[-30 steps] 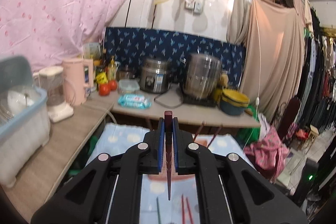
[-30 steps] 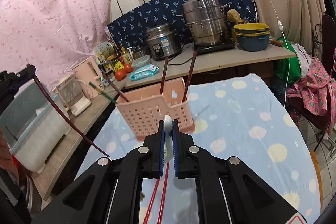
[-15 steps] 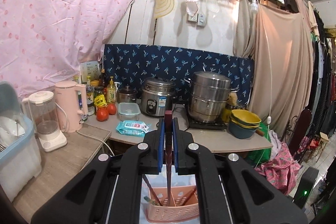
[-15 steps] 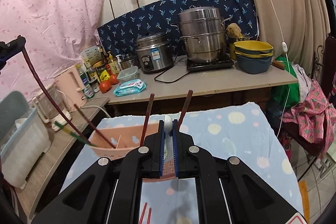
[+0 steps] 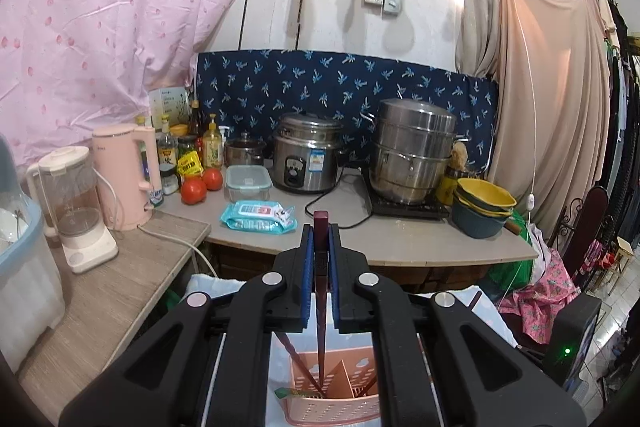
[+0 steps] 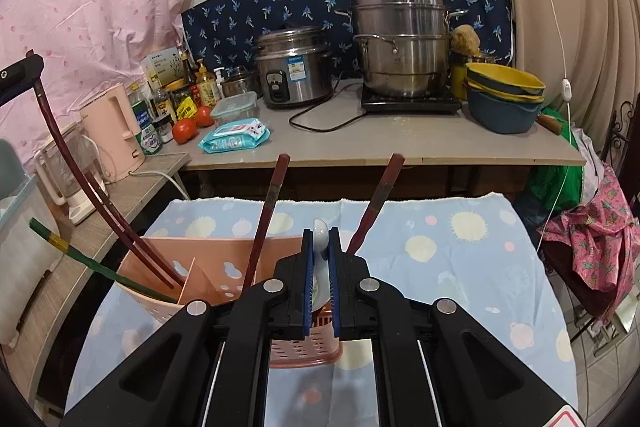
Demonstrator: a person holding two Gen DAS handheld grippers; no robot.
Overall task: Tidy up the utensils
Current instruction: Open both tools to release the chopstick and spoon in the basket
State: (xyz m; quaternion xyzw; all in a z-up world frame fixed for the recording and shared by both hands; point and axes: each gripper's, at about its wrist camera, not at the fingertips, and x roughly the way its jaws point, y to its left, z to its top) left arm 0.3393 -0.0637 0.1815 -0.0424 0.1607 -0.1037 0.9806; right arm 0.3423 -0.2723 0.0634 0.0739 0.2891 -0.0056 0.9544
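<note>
The left gripper (image 5: 320,259) was pinched on a dark red chopstick (image 5: 321,307), whose lower end dipped inside the pink utensil basket (image 5: 340,403) directly beneath the fingers. The right gripper (image 6: 320,267) was clamped on a white spoon (image 6: 320,231) just above the basket's near rim (image 6: 304,351). Ahead of that rim stood a slanted divider (image 6: 200,279), several leaning chopsticks (image 6: 264,219) and one green utensil (image 6: 80,259), probably a chopstick. Beyond the basket, the spotted blue cloth (image 6: 460,267) lay open to the counter edge (image 6: 380,159).
</note>
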